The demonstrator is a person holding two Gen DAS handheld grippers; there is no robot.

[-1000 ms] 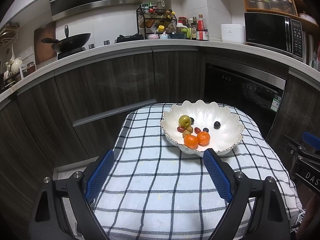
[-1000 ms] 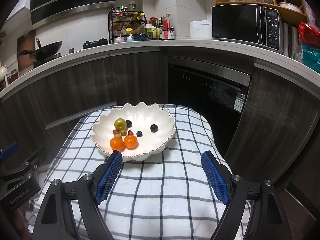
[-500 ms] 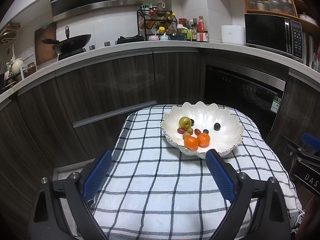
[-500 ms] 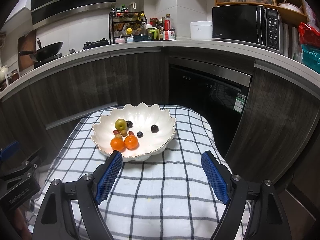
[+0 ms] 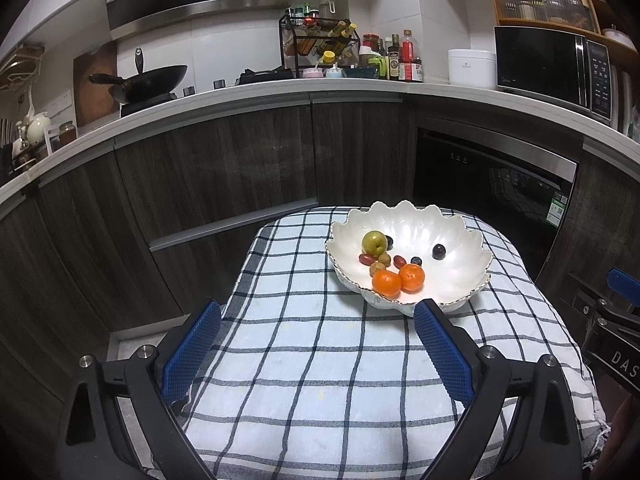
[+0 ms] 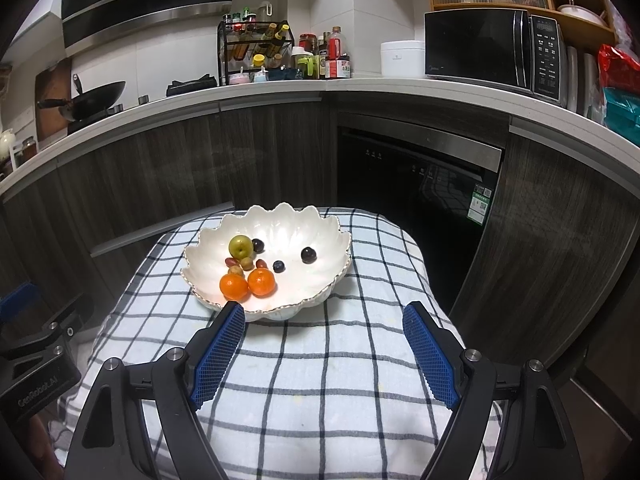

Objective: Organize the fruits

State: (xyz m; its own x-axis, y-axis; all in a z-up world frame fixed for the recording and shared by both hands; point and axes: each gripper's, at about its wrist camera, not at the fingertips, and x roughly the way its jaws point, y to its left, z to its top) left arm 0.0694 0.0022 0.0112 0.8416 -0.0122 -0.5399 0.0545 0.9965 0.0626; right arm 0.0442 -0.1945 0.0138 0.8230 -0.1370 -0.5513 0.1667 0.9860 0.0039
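Two oranges (image 6: 247, 284), one green apple (image 6: 240, 246)

A black wok (image 5: 150, 80) is seen on the stove. A microwave (image 6: 494, 46) and a white rice cooker (image 6: 402, 58) are set on the counter (image 6: 280, 92).

White scalloped bowl (image 5: 460, 236), two orange mandarins (image 5: 398, 280), green apple (image 5: 374, 243), blue-and-white checked cloth (image 5: 320, 360).

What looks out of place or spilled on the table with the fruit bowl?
Nothing stands out. All the fruit sits inside the white bowl, which is upright on the checked cloth; nothing spilled. Both tongs are open and empty.
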